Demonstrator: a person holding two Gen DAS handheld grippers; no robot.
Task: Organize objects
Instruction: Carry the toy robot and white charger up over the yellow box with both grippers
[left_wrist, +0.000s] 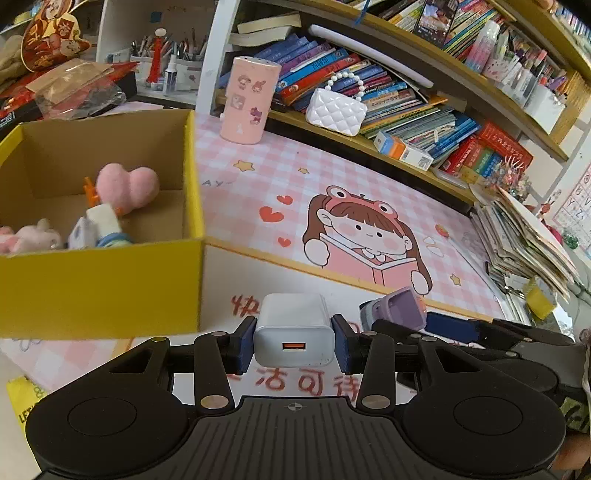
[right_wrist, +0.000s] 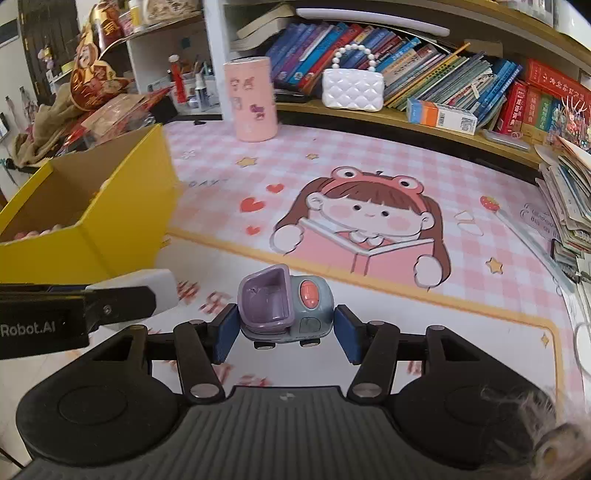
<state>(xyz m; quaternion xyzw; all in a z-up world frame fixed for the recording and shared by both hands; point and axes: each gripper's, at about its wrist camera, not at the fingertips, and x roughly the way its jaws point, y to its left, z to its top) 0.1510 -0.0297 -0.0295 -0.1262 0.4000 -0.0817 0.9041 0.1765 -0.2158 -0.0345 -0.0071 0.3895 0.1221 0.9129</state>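
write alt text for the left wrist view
The left gripper grips a white USB charger in its jaws above a pink checked desk mat, beside an open yellow box holding plush toys.

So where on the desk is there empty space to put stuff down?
The pink mat is bare between the yellow box, the pink canister and the paper stack. It is crowded in the box beside the pink heart, and along the bookshelf.
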